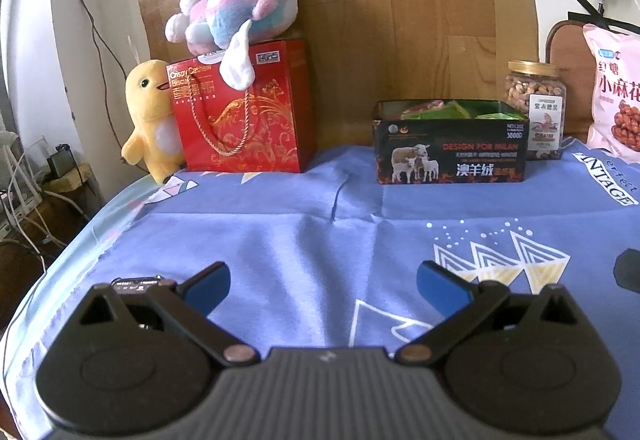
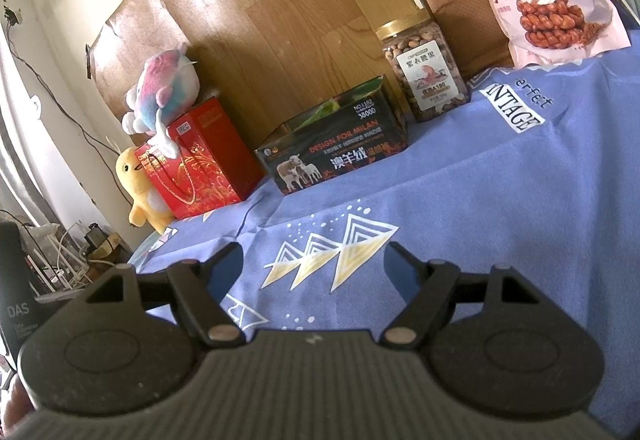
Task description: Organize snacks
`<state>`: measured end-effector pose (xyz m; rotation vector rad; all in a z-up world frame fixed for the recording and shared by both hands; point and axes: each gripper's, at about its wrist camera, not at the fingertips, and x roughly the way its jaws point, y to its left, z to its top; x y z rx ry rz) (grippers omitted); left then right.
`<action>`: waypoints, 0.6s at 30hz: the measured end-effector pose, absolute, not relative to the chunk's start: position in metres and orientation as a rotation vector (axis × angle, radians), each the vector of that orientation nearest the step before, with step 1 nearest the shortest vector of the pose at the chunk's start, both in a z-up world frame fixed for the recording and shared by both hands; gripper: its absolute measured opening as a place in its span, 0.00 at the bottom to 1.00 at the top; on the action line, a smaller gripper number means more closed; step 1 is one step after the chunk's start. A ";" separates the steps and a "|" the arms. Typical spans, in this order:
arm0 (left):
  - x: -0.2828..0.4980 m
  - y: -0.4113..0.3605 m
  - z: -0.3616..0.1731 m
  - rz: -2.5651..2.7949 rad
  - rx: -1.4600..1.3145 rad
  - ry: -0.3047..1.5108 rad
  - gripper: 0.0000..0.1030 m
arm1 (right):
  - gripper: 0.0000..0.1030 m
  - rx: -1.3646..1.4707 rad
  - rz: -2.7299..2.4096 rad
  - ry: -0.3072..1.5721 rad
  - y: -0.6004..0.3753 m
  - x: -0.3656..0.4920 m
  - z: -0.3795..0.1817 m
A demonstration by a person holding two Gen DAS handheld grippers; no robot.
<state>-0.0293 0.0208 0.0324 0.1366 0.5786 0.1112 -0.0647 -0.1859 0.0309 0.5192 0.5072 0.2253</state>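
Both fingers (image 1: 442, 294) released; black box (image 1: 450, 155) contents partly hidden, perhaps green packets.

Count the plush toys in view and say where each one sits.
2. The pastel plush lies on top of the red gift bag; the yellow chick plush stands beside that bag, at the blue cloth's edge. Others may be hidden behind.

A: Your left gripper (image 1: 323, 290) hangs over the blue cloth (image 1: 280, 240), jaws apart, nothing between them.

B: And your black box (image 1: 450, 149)?

A: Far edge, snack packets inside, nut jar (image 1: 537, 107) just beside it.
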 end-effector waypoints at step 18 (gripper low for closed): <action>-0.029 0.021 0.033 0.129 0.149 0.576 1.00 | 0.77 0.523 0.226 0.509 -0.187 -0.066 0.029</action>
